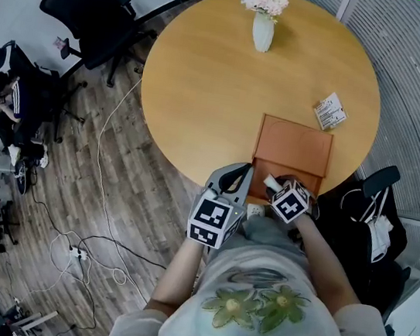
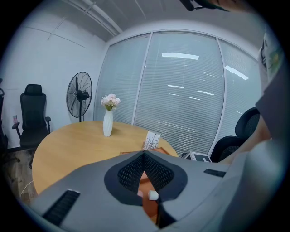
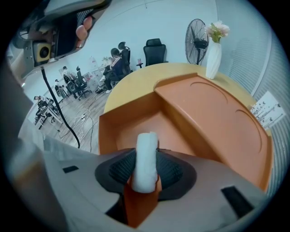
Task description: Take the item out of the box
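Observation:
An orange box [image 1: 293,144] lies at the near edge of the round wooden table [image 1: 207,84]. Its near compartment [image 3: 136,124] is open, and the flat orange part [image 3: 213,108] lies beyond it. My right gripper [image 1: 274,185] hangs over that compartment, shut on a white rolled item [image 3: 147,145], whose end [image 1: 270,181] sticks out past the jaws. In the right gripper view the right gripper [image 3: 146,158] has both pads against the roll. My left gripper [image 1: 232,176] is beside the box's near left corner. The left gripper [image 2: 145,153] has its tips together with nothing between them.
A white vase of flowers [image 1: 264,23] stands at the table's far side, and a white printed packet [image 1: 330,111] lies beyond the box on the right. Black office chairs [image 1: 93,9] and cables are on the floor to the left. Another chair [image 1: 370,195] is at my right.

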### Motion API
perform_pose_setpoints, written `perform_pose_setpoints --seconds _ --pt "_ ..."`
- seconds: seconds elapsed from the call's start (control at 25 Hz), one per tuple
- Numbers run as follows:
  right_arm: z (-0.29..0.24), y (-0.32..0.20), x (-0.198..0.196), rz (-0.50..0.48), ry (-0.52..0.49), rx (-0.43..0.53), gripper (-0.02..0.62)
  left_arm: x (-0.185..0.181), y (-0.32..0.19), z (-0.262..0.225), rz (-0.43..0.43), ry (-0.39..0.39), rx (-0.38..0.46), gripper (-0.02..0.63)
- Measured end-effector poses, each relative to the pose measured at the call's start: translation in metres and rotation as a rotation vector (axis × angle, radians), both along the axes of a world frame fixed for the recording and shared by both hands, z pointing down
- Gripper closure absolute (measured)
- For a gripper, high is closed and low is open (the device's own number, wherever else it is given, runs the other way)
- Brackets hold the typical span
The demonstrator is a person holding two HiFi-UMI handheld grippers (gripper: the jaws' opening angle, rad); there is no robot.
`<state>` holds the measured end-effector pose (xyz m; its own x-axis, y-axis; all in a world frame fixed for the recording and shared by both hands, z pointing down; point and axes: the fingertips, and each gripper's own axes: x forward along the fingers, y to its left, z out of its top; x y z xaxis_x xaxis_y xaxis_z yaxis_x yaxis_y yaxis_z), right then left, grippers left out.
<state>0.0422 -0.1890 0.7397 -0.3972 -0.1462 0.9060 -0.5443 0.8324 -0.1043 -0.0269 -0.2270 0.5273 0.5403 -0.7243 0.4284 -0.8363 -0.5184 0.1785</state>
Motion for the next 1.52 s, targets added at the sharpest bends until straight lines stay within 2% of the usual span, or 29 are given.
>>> perform_pose_setpoints --seconds 0.88,1.52 --pt "-0.018 -0.004 -0.001 0.032 -0.057 -0.005 0.457 0.0 -0.008 0.004 0.009 0.003 -0.014 0.603" --pt "-0.061 -0.004 -0.005 0.09 -0.12 0.085 0.457 -0.011 0.01 -0.003 -0.001 -0.001 0.003 0.603"
